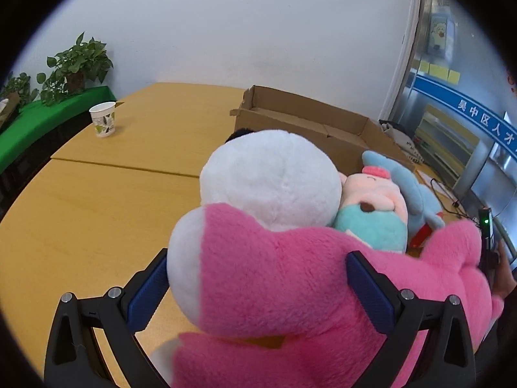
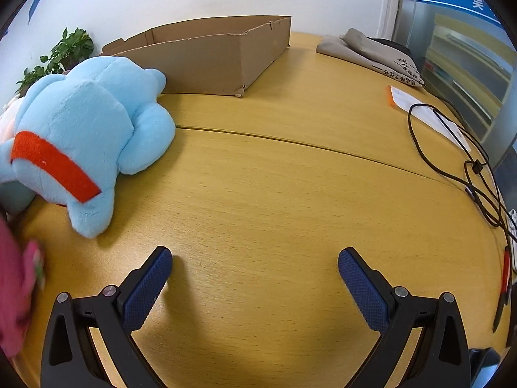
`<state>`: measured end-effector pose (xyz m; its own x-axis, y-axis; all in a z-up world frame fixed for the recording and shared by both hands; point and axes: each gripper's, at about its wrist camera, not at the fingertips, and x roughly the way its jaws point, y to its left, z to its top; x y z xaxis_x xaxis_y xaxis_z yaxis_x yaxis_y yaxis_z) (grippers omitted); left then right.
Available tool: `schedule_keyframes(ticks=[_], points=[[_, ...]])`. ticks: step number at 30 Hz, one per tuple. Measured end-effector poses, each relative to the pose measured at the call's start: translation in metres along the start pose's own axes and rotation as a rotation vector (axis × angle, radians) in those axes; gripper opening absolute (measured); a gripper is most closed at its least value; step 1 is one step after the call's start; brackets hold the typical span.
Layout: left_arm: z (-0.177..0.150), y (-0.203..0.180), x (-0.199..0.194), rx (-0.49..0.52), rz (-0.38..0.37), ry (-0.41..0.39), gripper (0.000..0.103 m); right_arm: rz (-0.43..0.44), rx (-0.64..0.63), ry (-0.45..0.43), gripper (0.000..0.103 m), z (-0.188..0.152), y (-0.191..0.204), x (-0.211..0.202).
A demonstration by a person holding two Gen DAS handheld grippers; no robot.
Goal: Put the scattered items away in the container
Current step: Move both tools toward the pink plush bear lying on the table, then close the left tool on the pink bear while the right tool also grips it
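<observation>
My left gripper (image 1: 258,278) has its jaws wide apart around a limb of a big pink and white plush toy (image 1: 290,291); whether the pads press it I cannot tell. Behind it lie a white plush ball (image 1: 271,174), a pink and teal plush doll (image 1: 374,213) and a light blue plush (image 1: 410,187). The open cardboard box (image 1: 303,123) stands beyond them. My right gripper (image 2: 255,268) is open and empty above the bare table. The blue plush with a red collar (image 2: 87,139) lies to its left, in front of the box (image 2: 206,61).
A paper cup (image 1: 103,119) stands at the far left of the wooden table (image 1: 97,210), with potted plants (image 1: 77,68) on a green ledge behind. On the right lie a black cable (image 2: 465,168), papers (image 2: 420,106), a grey cloth bag (image 2: 371,51) and pens (image 2: 504,287).
</observation>
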<state>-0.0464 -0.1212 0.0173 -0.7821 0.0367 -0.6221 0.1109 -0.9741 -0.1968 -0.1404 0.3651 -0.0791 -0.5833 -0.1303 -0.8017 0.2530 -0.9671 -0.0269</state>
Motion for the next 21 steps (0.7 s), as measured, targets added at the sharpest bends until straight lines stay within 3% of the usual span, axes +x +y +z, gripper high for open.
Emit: schedule_keyframes(ticks=[5,7,11,15,18,21], points=[[-0.010,0.005,-0.026,0.025,-0.044,-0.028,0.102,-0.044,0.067,0.005,0.103,-0.012,0.009,-0.011],[-0.015,0.008,-0.044,0.053,-0.065,-0.045,0.102,-0.018,0.076,-0.015,0.103,-0.025,0.021,-0.028],[-0.022,0.017,-0.064,0.102,-0.116,-0.031,0.102,0.089,0.106,-0.159,0.103,-0.053,0.056,-0.097],[-0.032,0.019,-0.053,0.100,-0.208,0.032,0.102,0.258,0.126,-0.288,0.103,-0.068,0.093,-0.160],[-0.044,0.011,-0.037,0.146,-0.292,0.095,0.102,0.387,0.148,-0.313,0.103,-0.077,0.120,-0.181],[-0.055,0.011,-0.028,0.170,-0.287,0.113,0.102,0.455,0.115,-0.270,0.103,-0.089,0.156,-0.178]])
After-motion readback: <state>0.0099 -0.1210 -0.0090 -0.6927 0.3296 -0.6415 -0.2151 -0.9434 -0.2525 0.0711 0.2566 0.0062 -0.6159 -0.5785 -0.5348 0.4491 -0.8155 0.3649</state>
